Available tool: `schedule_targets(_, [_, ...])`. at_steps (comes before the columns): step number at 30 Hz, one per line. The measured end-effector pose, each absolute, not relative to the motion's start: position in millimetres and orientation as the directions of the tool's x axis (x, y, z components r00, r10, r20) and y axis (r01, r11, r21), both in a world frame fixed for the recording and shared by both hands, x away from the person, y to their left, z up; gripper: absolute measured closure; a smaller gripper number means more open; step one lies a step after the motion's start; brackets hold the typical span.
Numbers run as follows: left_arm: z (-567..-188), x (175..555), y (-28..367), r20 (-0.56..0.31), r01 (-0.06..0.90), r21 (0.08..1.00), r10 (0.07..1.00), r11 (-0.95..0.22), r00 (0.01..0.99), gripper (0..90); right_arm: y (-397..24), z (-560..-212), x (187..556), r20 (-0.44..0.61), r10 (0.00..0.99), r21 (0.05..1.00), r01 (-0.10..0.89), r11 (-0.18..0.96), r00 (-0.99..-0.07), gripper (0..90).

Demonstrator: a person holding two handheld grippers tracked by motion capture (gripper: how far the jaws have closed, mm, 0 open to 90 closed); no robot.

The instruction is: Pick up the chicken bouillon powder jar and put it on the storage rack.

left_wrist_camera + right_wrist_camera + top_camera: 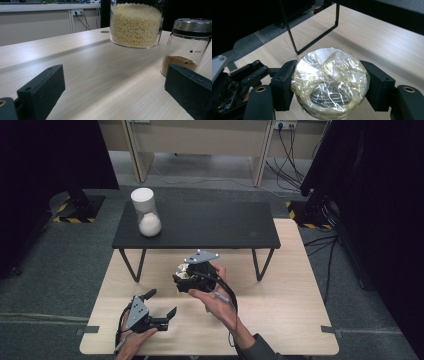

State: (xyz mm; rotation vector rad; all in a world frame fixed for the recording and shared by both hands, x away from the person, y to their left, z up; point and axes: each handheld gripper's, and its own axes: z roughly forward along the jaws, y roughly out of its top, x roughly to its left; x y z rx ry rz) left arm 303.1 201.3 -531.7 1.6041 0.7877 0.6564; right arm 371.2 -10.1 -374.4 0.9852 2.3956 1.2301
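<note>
Glass jar of pale yellow grains (136,23), its lid wrapped in crinkled clear film (329,80), sits clamped in my right gripper (329,82), lifted clear of the light wooden table (280,310). My jaws press the lid's rim from both sides. I judge it heavy and rigid but breakable, and the film looks slippery, so a grip lower on the glass wall would feel safer. My left gripper (159,303) rests on the table with jaws wide apart, holding nothing, near a small glass jar of brown powder (183,53).

The grain jar (136,23) loses its top, and the spice jar (186,47) its right side, at the frame's edge.
</note>
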Motion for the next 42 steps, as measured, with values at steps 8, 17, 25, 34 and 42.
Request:
schedule_targets(8, [-531.6, 303.1, 201.4, -0.005, 0.137, 0.985, 0.788, -0.101, 0.615, 2.0, -10.0, -363.8, 371.0, 0.063, 0.664, 0.801, 0.434, 0.412, -0.746, 34.0])
schedule_targets(17, [-531.6, 303.1, 201.4, -0.006, 0.138, 0.985, 0.789, -0.100, 0.615, 2.0, -9.9, -346.9, 372.7, 0.062, 0.643, 0.807, 0.417, 0.417, -0.763, 34.1])
schedule_targets(25, [-531.6, 303.0, 201.6, -0.005, 0.138, 0.985, 0.789, -0.101, 0.615, 2.1, -7.8, -329.1, 373.4, 0.051, 0.631, 0.817, 0.396, 0.420, -0.774, 34.1])
schedule_targets(34, [-531.6, 303.0, 201.6, -0.005, 0.138, 0.985, 0.788, -0.101, 0.615, 2.0, -8.9, -309.6, 375.2, 0.055, 0.619, 0.829, 0.381, 0.409, -0.784, 34.1])
schedule_targets(42, [-531.6, 302.9, 201.5, -0.007, 0.139, 0.985, 0.788, -0.100, 0.615, 2.1, -10.0, -288.6, 378.0, 0.038, 0.622, 0.840, 0.362, 0.404, -0.782, 34.1])
